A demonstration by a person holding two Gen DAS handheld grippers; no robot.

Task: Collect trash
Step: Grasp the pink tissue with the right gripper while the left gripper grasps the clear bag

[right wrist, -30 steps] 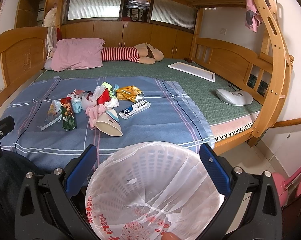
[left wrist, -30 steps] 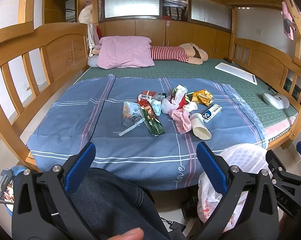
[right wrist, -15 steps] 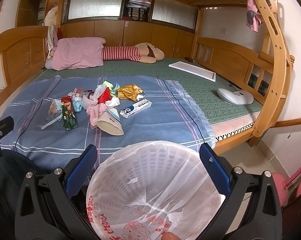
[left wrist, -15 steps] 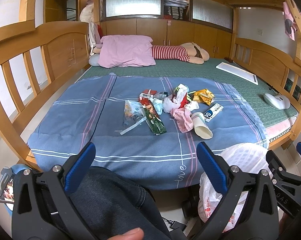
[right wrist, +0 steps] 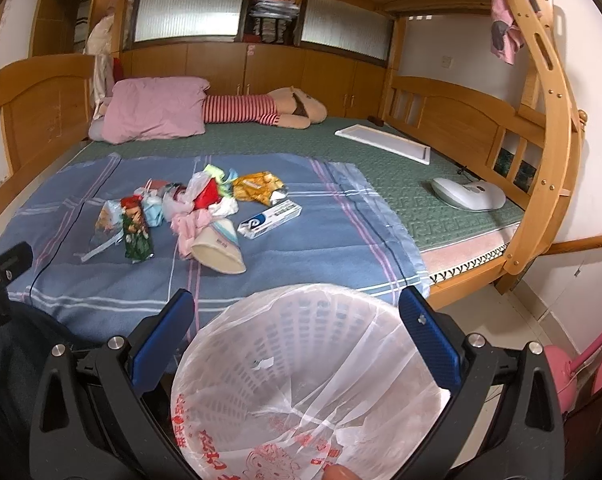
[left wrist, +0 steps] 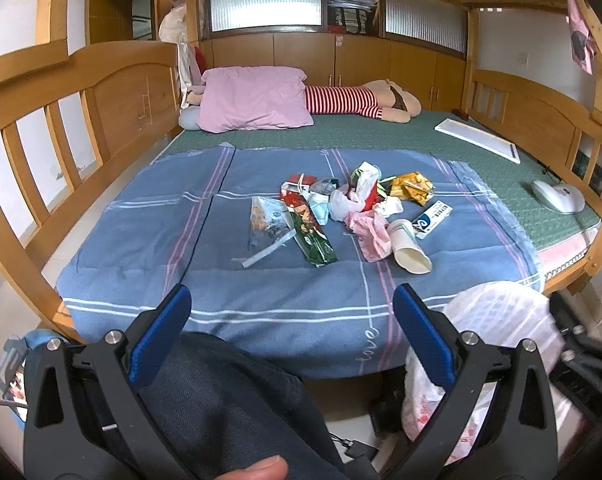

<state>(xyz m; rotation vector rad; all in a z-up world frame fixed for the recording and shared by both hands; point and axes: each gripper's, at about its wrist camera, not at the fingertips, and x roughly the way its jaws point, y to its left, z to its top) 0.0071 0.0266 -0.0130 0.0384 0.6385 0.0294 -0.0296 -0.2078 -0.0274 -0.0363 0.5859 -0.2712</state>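
A pile of trash lies on the blue sheet [left wrist: 149, 240] of the bed: a paper cup [left wrist: 410, 245] on its side, a green and red snack wrapper [left wrist: 311, 228], a clear wrapper [left wrist: 264, 222], a pink plastic bag [left wrist: 371, 232], a white and blue box [left wrist: 432, 214], a yellow wrapper [left wrist: 411, 187]. The cup [right wrist: 217, 249] and box [right wrist: 269, 220] also show in the right wrist view. My left gripper [left wrist: 291, 304] is open and empty at the bed's near edge. My right gripper [right wrist: 297, 310] is open above a white bin lined with a plastic bag [right wrist: 301, 380].
A pink pillow [left wrist: 255, 98] and a striped plush toy [left wrist: 365, 100] lie at the bed's head. A white device [left wrist: 557, 196] and a white board [left wrist: 477, 138] lie on the green mat. Wooden rails [left wrist: 41, 152] flank the bed. A knee [left wrist: 229, 392] is below the left gripper.
Both grippers have crept slightly forward toward the bed. The trash has not moved.
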